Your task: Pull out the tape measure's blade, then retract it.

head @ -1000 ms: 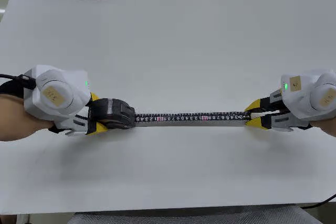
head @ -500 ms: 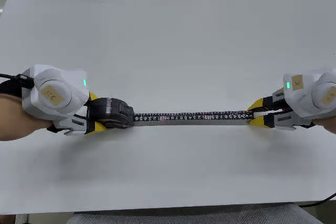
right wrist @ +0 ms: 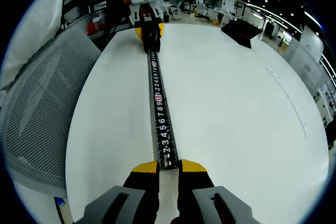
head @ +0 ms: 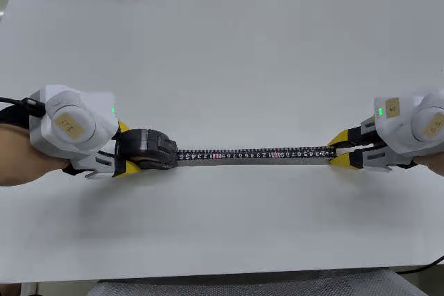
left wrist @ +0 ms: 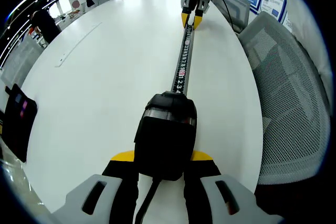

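Tape measure [head: 148,149] lies on the table [head: 229,67], case [left wrist: 165,129] clamped by the left gripper [head: 127,149], blade [head: 253,153] stretched out and pinched at its tip by the right gripper [head: 338,150]; pull-out judged done, next move calls for controlled return

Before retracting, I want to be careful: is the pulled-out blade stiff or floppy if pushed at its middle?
The blade runs straight from the case to the right gripper, so it is probably taut. It looks thin and narrow, so a push at mid-span would likely flex it easily. Freed, it may whip back.
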